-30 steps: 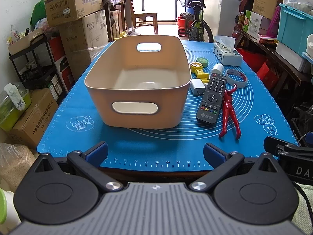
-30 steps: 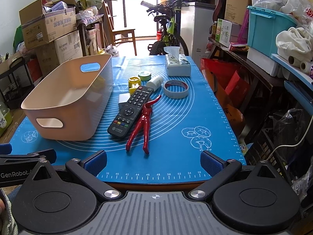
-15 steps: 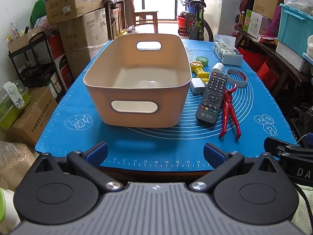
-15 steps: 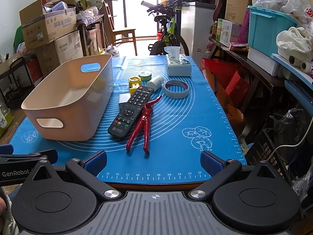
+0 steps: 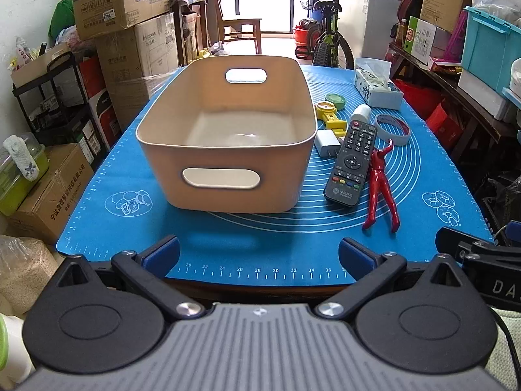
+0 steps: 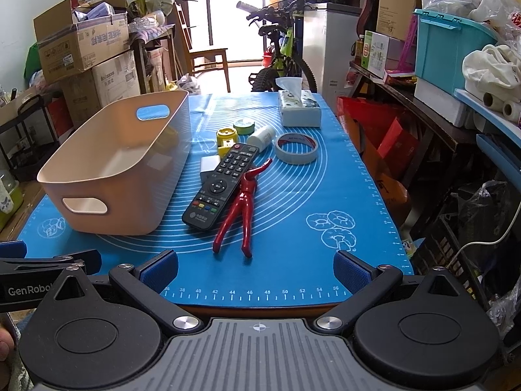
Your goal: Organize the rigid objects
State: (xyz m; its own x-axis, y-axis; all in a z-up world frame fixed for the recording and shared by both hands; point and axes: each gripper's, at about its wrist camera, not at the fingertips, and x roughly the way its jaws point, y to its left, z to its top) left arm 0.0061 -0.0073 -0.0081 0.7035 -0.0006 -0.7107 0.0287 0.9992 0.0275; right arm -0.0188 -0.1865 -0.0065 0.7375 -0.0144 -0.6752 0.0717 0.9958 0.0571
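Note:
An empty beige bin stands on the blue mat. To its right lie a black remote, a red figurine, a white charger, a yellow gadget, a green round tin, a white bottle and a tape roll. My left gripper is open and empty at the mat's near edge, in front of the bin. My right gripper is open and empty at the near edge, in front of the figurine.
A tissue box sits at the mat's far right. Cardboard boxes and a black rack stand to the left. A bicycle stands beyond the table, and shelves with a teal crate line the right.
The left wrist view has shifted very slightly closer to the bin. Both grippers stay open and nothing on the mat has moved.

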